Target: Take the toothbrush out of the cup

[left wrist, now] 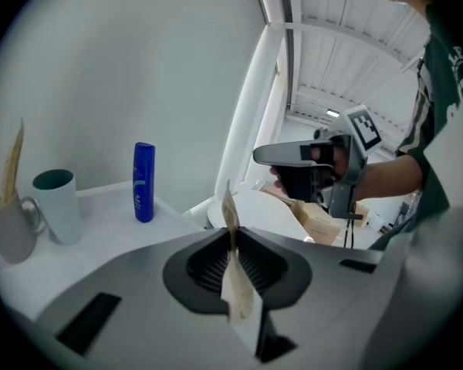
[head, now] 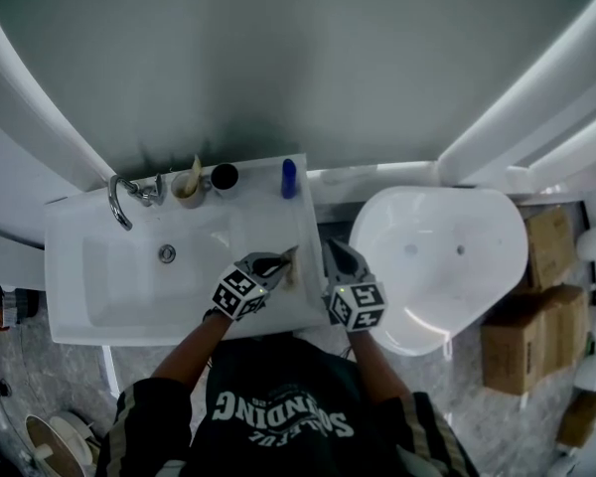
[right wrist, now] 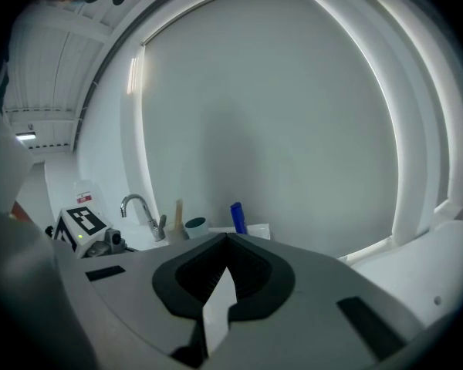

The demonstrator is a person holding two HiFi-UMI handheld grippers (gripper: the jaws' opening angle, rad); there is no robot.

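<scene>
Toothbrush (head: 291, 268) is well away from the cup (head: 187, 188), pinched in the left gripper (head: 278, 263) over the sink's (head: 79, 217) right edge. Right gripper (head: 338, 251) hangs just beside it, jaws pressed together on nothing

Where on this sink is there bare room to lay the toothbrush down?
Bare: the ledge right of the basin, between the blue bottle and the front edge. Crowded: the back edge, with faucet, mug and cup.

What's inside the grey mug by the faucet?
A pale wooden toothbrush stands in the grey mug, sticking up above the rim. The mug's wall hides its lower end and anything else inside.
</scene>
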